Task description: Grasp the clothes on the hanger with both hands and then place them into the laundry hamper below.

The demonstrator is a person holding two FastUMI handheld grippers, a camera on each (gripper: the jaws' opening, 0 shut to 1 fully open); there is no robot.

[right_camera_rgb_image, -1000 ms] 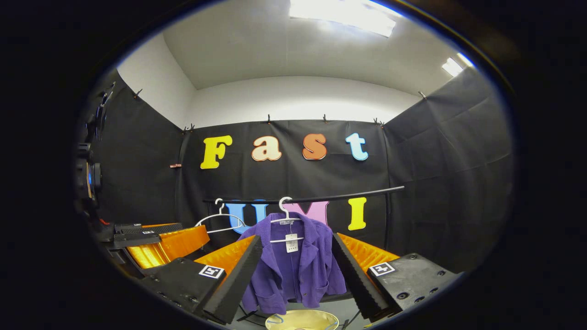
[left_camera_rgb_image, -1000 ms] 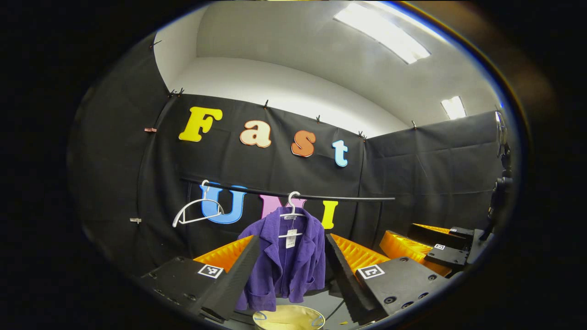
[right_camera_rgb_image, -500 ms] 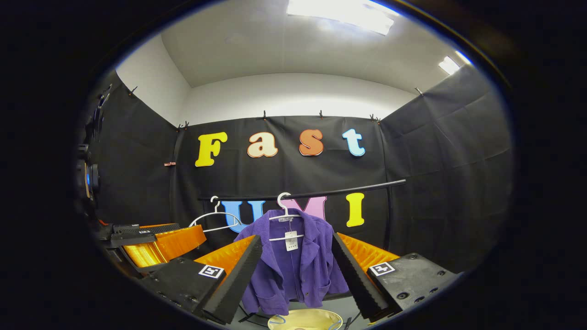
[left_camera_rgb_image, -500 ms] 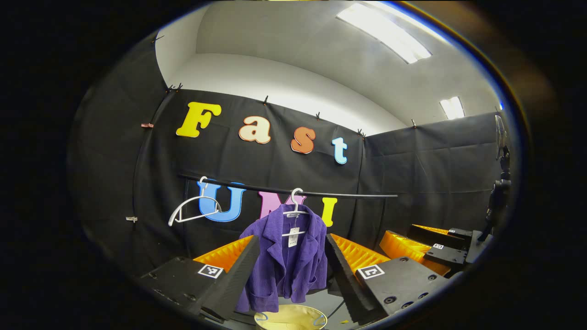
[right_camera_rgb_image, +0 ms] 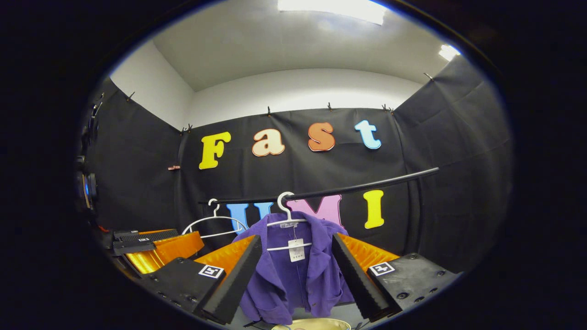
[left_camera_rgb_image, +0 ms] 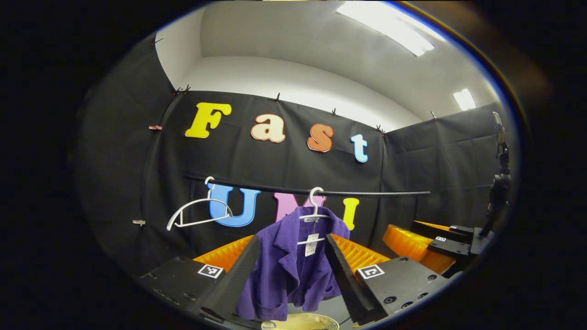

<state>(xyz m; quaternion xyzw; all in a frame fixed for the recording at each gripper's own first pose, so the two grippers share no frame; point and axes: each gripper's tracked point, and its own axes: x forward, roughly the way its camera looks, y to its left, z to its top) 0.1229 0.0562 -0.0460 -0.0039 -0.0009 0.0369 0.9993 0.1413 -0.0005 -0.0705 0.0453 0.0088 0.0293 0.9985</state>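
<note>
A purple jacket (left_camera_rgb_image: 286, 270) (right_camera_rgb_image: 293, 282) hangs on a white hanger (left_camera_rgb_image: 314, 207) (right_camera_rgb_image: 285, 211) from a black rail (left_camera_rgb_image: 371, 193) (right_camera_rgb_image: 367, 187). It carries a white tag at the chest. Below it, the pale rim of the laundry hamper (left_camera_rgb_image: 300, 323) (right_camera_rgb_image: 314, 325) shows at the bottom edge. My left gripper (left_camera_rgb_image: 292, 239) is open, short of the jacket, its fingers framing the cloth. My right gripper (right_camera_rgb_image: 296, 238) is open too, also short of the jacket and framing it. The left gripper view has the right gripper (left_camera_rgb_image: 440, 243) at its right; the right gripper view has the left gripper (right_camera_rgb_image: 146, 240) at its left.
An empty white hanger (left_camera_rgb_image: 197, 213) (right_camera_rgb_image: 214, 221) hangs on the same rail to the left of the jacket. Black cloth walls close the booth behind and on both sides. A stand with a device (left_camera_rgb_image: 499, 183) rises at the far right.
Both grippers have moved closer to the jacket, which looks larger now. The hamper's rim has slipped lower in both views. Both grippers stay open.
</note>
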